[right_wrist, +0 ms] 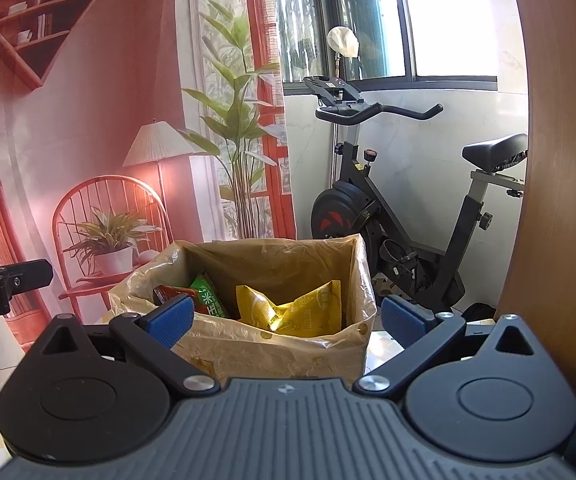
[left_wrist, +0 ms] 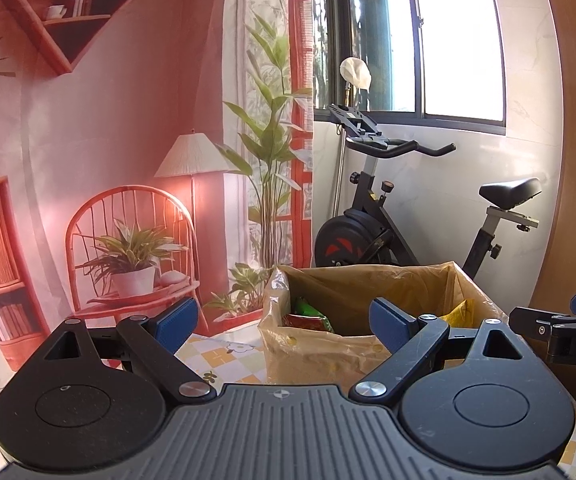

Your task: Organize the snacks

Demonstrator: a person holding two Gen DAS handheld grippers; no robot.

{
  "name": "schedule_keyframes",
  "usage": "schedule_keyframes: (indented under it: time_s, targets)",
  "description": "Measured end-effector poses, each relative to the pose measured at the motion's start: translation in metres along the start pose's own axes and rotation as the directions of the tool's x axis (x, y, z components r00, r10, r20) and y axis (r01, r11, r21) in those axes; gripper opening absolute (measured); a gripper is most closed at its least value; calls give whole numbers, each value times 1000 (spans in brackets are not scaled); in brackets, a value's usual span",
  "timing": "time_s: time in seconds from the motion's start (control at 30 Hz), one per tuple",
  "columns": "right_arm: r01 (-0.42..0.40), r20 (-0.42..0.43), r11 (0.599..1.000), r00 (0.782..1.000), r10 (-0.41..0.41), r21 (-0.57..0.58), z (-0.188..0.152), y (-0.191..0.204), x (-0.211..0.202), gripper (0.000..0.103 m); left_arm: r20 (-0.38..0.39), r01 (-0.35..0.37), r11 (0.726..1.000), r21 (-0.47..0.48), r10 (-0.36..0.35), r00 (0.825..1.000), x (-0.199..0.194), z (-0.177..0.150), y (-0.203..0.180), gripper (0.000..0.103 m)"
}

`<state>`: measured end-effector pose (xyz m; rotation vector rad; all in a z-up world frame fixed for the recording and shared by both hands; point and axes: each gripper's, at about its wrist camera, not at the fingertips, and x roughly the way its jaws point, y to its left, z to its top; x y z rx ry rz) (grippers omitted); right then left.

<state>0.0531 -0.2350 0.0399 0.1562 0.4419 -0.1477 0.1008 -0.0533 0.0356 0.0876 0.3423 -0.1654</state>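
Snack packets point(right_wrist: 288, 308) inside lined box point(right_wrist: 288, 350), both claws spread, empty

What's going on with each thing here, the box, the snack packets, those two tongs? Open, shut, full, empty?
Box: open at the top, plastic-lined, partly filled.
Yellow packet: inside the box, leaning, looks sealed.
Green packet: inside the box, on end.
Red packet: inside the box, mostly hidden.
Left tongs: open, holding nothing.
Right tongs: open, holding nothing.
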Motion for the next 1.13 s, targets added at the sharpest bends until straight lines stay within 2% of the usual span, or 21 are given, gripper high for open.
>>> schedule_keyframes:
  time_s: [1.13]
  targets:
    - [9,7,1000,1000,-9,3,3,-1,-4,102,-3,6,1000,-2,-6,1000,-6,-2,-2,94]
